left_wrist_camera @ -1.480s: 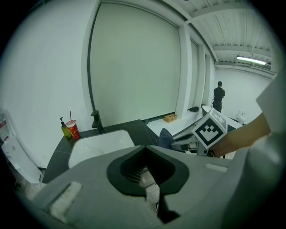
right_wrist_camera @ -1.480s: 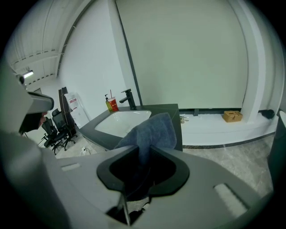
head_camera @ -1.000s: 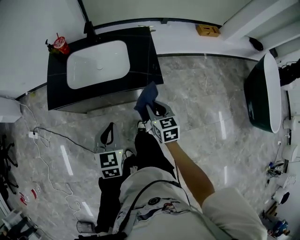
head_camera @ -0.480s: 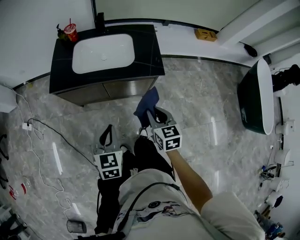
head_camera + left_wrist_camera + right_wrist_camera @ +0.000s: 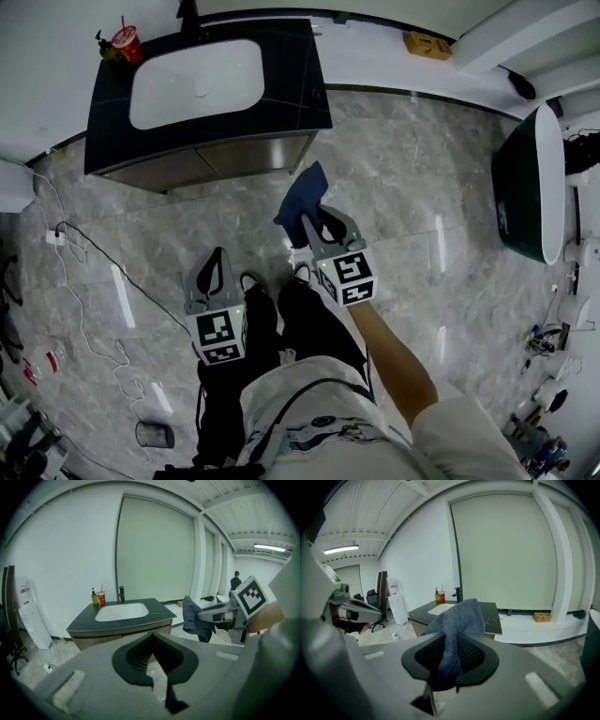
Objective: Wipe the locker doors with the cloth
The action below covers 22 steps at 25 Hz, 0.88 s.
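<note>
Head view: you are standing on the grey marble floor (image 5: 403,187), facing the black vanity (image 5: 300,94) with its white sink (image 5: 192,70). You are holding the right gripper (image 5: 312,223) out in front, its jaws clamping the blue cloth (image 5: 302,195). The cloth is sticking out past the tips and hanging in the air, short of the cabinet doors (image 5: 216,159) and not touching them. Right gripper view is showing the cloth pinched between both pads and bunching up above them. You are holding the left gripper (image 5: 215,262) lower, close by your legs. Left gripper view is showing its jaws meeting at the tips with nothing between them. A red cup (image 5: 124,42) is sitting at the counter's back left corner. A dark bathtub (image 5: 514,197) is showing at the right edge.
</note>
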{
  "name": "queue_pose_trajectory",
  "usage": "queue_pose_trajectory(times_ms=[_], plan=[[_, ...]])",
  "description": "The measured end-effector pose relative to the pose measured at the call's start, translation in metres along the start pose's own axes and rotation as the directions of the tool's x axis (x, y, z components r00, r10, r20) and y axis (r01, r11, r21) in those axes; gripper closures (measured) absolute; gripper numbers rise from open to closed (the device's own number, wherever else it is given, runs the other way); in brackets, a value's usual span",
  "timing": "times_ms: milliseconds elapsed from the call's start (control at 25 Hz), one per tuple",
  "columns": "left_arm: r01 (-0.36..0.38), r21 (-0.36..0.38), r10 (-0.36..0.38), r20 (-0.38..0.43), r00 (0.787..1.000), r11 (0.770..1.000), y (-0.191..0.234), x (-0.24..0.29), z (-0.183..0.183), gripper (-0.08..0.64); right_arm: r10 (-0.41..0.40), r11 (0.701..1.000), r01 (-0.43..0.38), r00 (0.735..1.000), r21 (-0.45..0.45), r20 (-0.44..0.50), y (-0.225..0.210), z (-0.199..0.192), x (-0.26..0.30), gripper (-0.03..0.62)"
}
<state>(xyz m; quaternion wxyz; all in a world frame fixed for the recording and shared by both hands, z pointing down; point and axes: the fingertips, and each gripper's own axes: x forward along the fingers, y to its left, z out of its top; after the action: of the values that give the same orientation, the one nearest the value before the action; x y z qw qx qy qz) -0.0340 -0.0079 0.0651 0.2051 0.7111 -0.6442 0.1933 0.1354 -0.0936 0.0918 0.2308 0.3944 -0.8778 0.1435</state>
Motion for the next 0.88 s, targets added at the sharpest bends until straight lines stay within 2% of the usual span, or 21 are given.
queue_pose_trajectory(times_ms=[120, 240, 400, 560, 720, 880], plan=[[-0.018, -0.011, 0.018, -0.009, 1.0, 1.0, -0.01, 0.015, -0.011, 0.56, 0.031, 0.999, -0.031, 0.999, -0.017, 0.007, -0.013, -0.018, 0.006, 0.514], [-0.044, 0.0, 0.044, 0.021, 0.999, 0.999, -0.016, 0.039, -0.019, 0.56, 0.05, 0.998, -0.048, 0.998, -0.044, 0.037, -0.029, -0.031, 0.02, 0.514], [-0.046, 0.023, 0.045, 0.038, 0.998, 0.999, -0.018, 0.077, -0.051, 0.56, 0.057, 0.995, -0.051, 0.996, -0.083, 0.072, -0.045, -0.057, 0.046, 0.514], [-0.042, 0.053, 0.038, 0.064, 0.997, 0.998, -0.004, 0.112, -0.085, 0.56, 0.073, 0.989, -0.054, 0.987, -0.135, 0.14, -0.049, -0.074, 0.077, 0.514], [-0.104, 0.066, 0.094, 0.132, 0.987, 0.992, 0.017, 0.149, -0.107, 0.56, 0.067, 0.988, -0.034, 0.974, -0.153, 0.216, -0.06, -0.088, 0.104, 0.514], [-0.106, 0.077, 0.094, 0.15, 0.984, 0.991, 0.025, 0.186, -0.133, 0.56, 0.052, 0.985, -0.004, 0.96, -0.173, 0.276, -0.073, -0.109, 0.129, 0.512]])
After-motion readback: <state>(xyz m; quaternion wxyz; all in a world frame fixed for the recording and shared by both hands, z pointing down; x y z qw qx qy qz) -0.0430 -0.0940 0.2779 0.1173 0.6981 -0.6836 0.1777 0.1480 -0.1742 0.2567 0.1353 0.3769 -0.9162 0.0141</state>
